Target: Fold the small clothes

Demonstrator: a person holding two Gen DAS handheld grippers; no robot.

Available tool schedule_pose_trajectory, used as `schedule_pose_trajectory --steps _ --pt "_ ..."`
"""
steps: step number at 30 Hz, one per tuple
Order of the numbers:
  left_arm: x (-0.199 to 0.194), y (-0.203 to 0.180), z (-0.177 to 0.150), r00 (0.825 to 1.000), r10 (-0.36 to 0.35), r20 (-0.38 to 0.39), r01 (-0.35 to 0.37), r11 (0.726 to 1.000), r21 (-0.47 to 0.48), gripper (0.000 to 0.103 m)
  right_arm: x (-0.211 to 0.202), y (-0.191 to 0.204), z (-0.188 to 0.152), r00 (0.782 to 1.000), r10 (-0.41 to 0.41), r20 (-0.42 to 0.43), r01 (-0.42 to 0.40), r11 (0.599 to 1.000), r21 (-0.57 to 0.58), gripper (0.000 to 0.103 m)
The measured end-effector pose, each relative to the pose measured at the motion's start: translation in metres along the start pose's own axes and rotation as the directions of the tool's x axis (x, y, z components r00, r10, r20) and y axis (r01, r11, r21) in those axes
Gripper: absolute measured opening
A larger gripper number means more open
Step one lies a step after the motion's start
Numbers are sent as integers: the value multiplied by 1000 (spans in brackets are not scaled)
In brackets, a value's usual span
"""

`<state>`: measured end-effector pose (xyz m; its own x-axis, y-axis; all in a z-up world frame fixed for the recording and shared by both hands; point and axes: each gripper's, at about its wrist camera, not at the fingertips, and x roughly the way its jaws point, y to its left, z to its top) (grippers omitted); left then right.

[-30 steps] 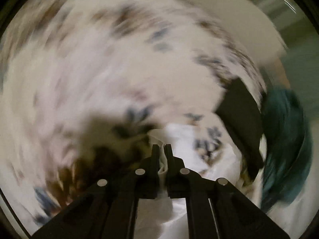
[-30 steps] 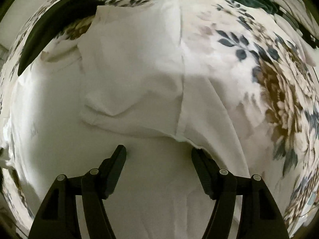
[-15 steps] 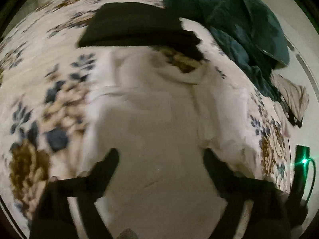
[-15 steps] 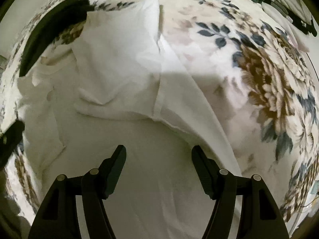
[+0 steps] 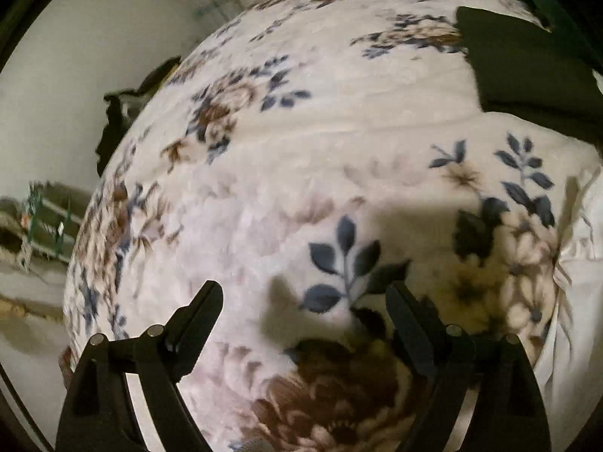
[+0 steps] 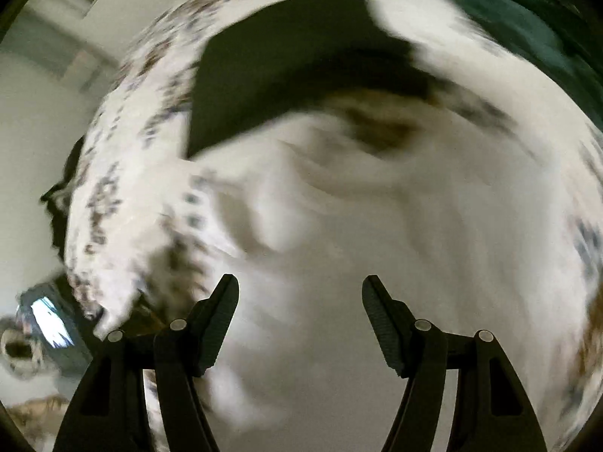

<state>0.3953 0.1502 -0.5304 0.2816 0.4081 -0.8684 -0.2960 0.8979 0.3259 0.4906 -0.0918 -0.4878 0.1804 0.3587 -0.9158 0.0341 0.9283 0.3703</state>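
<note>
Right now both tools are empty. The left gripper [image 5: 303, 301], fingers spread wide, hovers over the floral blanket [image 5: 301, 173], and only a strip of the white garment [image 5: 580, 233] shows at its far right. The right gripper [image 6: 299, 293], also spread wide, points straight over the white garment [image 6: 377, 233], which fills the space ahead of its fingers; blur hides the cloth's long axis and hems. So the right hand seems nearer. Beyond the garment lie a black folded item [image 6: 294, 75] and teal cloth [image 6: 527, 19], limiting room that way.
</note>
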Motion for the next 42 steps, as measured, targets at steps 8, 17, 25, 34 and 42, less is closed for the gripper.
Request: schedule_pose_trajectory --steps 8,17,25,34,42 --pt "9 0 -15 997 -32 -68 30 999 -24 88 112 83 72 935 -286 -209 209 922 -325 26" --pt "15 0 -19 988 -107 -109 101 993 -60 88 44 -25 81 907 -403 -123 392 914 -105 28" --pt "13 -10 -10 985 -130 -113 127 991 -36 88 71 -41 13 949 -85 -302 63 995 -81 58" --pt "3 -32 16 968 -228 -104 228 974 -7 88 13 -86 -25 973 -205 -102 211 976 53 3" --pt "-9 -83 49 958 -278 -71 284 955 87 88 -14 -125 -32 957 -224 -183 260 943 206 37"
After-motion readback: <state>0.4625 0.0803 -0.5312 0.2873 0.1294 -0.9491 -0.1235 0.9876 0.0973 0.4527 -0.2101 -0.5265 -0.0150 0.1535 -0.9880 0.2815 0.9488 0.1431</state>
